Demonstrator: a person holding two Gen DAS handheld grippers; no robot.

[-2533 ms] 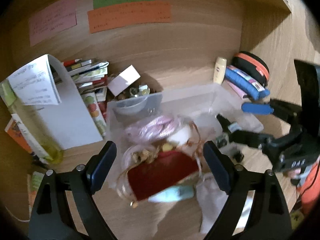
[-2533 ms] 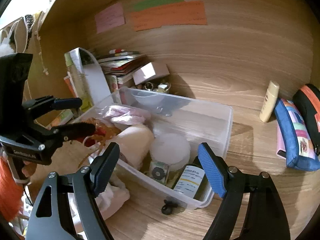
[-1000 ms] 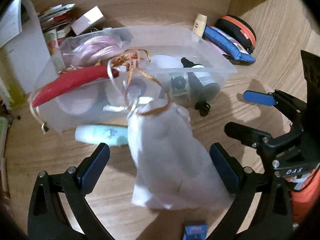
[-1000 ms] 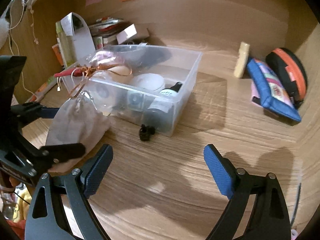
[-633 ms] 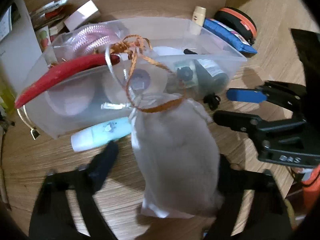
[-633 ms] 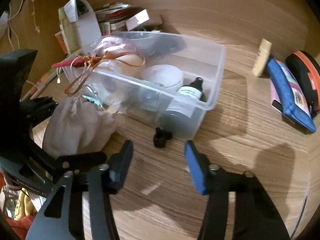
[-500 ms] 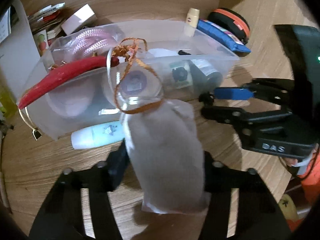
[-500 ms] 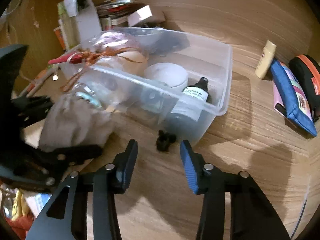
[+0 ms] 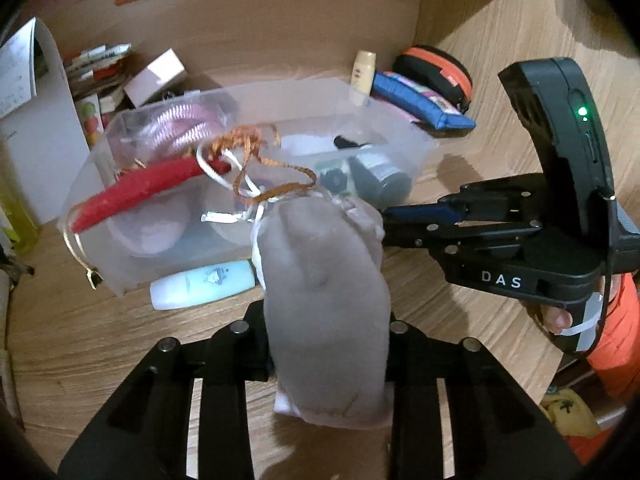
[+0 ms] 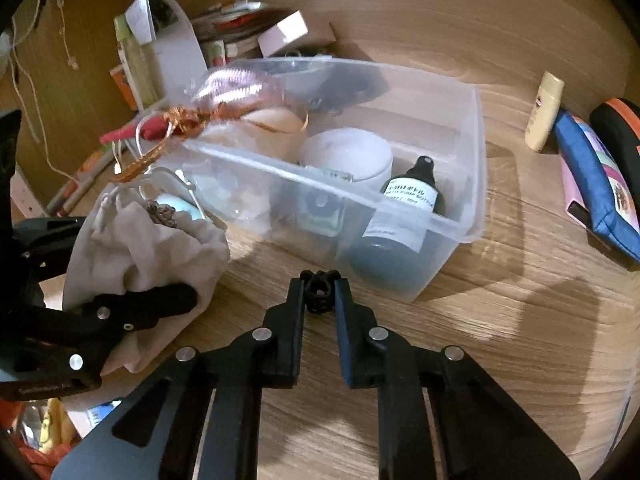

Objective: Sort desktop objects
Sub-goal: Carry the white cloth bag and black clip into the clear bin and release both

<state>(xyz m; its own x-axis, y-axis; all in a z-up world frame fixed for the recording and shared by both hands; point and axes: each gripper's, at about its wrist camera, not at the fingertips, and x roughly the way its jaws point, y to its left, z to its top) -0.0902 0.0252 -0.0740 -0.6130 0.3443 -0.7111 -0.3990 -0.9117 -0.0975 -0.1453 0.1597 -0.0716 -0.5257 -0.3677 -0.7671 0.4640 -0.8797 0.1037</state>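
My left gripper (image 9: 326,344) is shut on a grey cloth drawstring bag (image 9: 324,300), just in front of the clear plastic bin (image 9: 416,140). The bag also shows in the right wrist view (image 10: 144,248) with the left gripper's fingers (image 10: 152,304) clamped on it. My right gripper (image 10: 319,292) is shut on a small black clip (image 10: 319,286) on the wooden desk, right in front of the bin (image 10: 472,184). The bin holds a dark spray bottle (image 10: 404,216), a white jar (image 10: 346,160), a pink coil (image 10: 236,88) and a red strap with orange ribbon (image 9: 152,188).
A pale blue tube (image 9: 204,288) lies in front of the bin. A cream bottle (image 10: 546,110), a blue pouch (image 10: 600,184) and a black-orange case (image 10: 620,128) lie at the right. Books, a white box (image 10: 284,34) and papers stand behind the bin at the left.
Both grippers have closed: the left on the grey bag, the right on the black clip. The right gripper has moved in toward the bin's front.
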